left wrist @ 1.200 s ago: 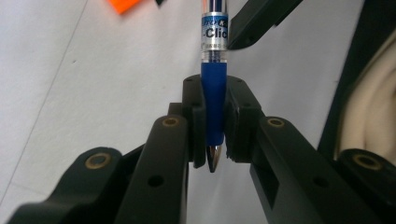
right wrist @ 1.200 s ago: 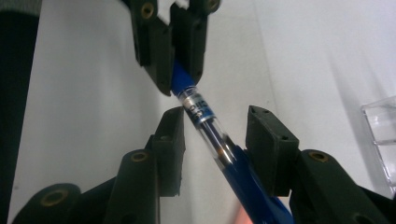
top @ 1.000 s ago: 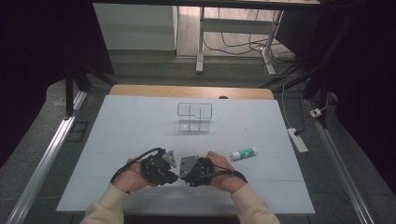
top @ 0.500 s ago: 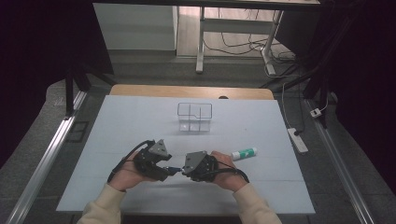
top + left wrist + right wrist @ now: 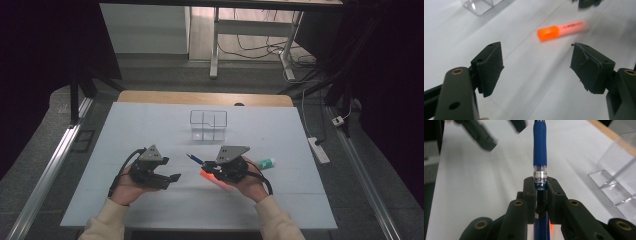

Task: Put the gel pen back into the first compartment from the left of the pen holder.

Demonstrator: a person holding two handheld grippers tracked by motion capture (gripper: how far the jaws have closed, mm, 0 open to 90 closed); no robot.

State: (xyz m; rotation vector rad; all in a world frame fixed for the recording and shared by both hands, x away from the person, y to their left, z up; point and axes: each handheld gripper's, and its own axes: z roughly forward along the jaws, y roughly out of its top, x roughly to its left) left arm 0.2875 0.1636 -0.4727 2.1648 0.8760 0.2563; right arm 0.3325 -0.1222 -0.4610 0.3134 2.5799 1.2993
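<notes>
A blue pen (image 5: pixel 540 152) is gripped between the closed jaws of the right gripper (image 5: pixel 216 168), held near its middle with the tip pointing away over the table (image 5: pixel 125 125). The pen is judged to be light, stiff and rather smooth, so a hold on the rubber sleeve would slip less. The jaws of the left gripper (image 5: pixel 536 70) have just been opening and nothing is between them. Just beyond, an orange highlighter (image 5: pixel 560 29) is seen lying flat, and farther away a clear organizer (image 5: pixel 208 124) is standing.

Glossy blue plastic pen (image 5: pixel 540 152), matt white table (image 5: pixel 150 130), clear acrylic box (image 5: pixel 208 125)
</notes>
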